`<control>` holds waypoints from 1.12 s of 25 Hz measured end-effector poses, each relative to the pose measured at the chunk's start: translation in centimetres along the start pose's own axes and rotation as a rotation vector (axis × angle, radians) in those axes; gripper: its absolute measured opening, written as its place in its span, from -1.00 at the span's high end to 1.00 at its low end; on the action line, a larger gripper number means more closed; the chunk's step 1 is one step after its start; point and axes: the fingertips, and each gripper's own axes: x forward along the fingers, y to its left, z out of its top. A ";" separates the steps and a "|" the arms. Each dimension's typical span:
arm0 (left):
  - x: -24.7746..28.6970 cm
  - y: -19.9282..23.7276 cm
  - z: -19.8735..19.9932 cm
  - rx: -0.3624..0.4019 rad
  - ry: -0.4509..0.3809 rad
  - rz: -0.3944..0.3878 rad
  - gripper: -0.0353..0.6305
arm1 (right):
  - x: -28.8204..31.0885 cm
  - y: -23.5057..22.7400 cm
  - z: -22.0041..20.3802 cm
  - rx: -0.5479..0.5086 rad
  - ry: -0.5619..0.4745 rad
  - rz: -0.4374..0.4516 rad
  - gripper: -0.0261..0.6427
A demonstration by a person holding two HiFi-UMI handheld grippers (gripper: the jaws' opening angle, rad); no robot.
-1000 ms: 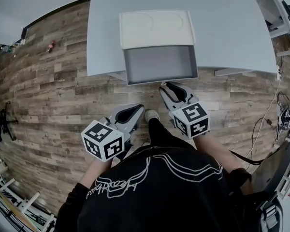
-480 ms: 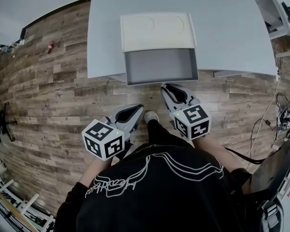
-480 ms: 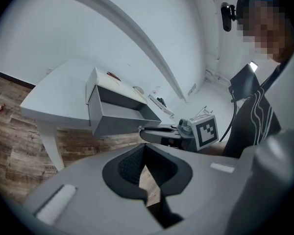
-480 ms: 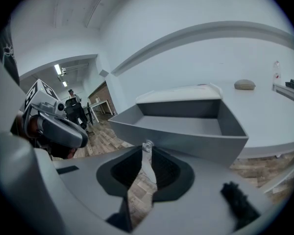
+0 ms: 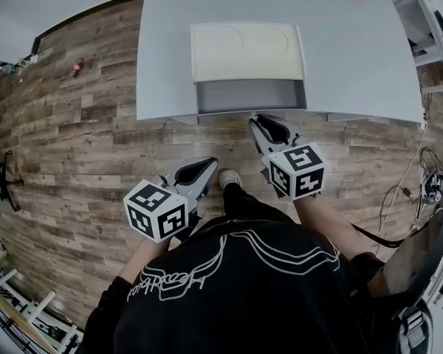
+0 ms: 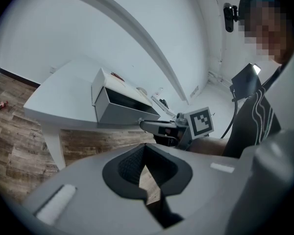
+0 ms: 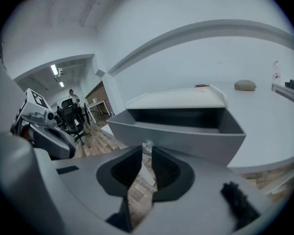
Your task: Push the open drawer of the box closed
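Grey drawer (image 5: 251, 96) is standing partly out of the cream-topped box (image 5: 247, 50), which is sitting near the front edge of the pale worktop (image 5: 170, 50). The drawer's front panel is lying about level with that edge, above the wood-plank floor (image 5: 81, 124). The right gripper (image 7: 145, 153) is pointing straight at the middle of that panel. Its jaws are clenching down to a narrow slit, and the small knob (image 7: 147, 145) is showing between their tips, so they are judged to be gripping it. The left gripper (image 6: 146, 161) is hanging low over the floor beside the person's shoe (image 5: 231, 177), well apart from the box. Its jaws are meeting at the tips and holding nothing. The relation governing the coming move is this: the drawer is lying directly ahead of the right jaws, its front panel is running crosswise to them, and its line of travel into the box is running away from the person, roughly in line with those jaws. The right hand is thus the nearer and is already bearing on the front. By this reading the closing is well along but not finished, since a band of the drawer's dark interior is showing in front of the box.
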 end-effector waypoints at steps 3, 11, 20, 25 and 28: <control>-0.3 0.6 0.4 -0.003 -0.008 0.007 0.88 | 0.8 -0.5 0.7 0.000 0.002 -0.006 0.72; -0.7 1.5 1.0 -0.020 -0.023 0.020 0.88 | 2.8 -2.0 2.7 -0.001 -0.002 -0.030 0.72; -1.5 2.2 0.6 -0.037 -0.028 0.033 0.88 | 4.3 -3.4 4.0 0.016 -0.017 -0.068 0.72; -2.5 1.8 0.4 -0.017 -0.030 0.028 0.88 | 4.8 -3.5 4.2 -0.025 -0.037 -0.063 0.72; -3.6 0.7 -0.2 0.004 -0.030 0.018 0.88 | 4.2 -3.2 4.0 -0.050 -0.032 -0.075 0.72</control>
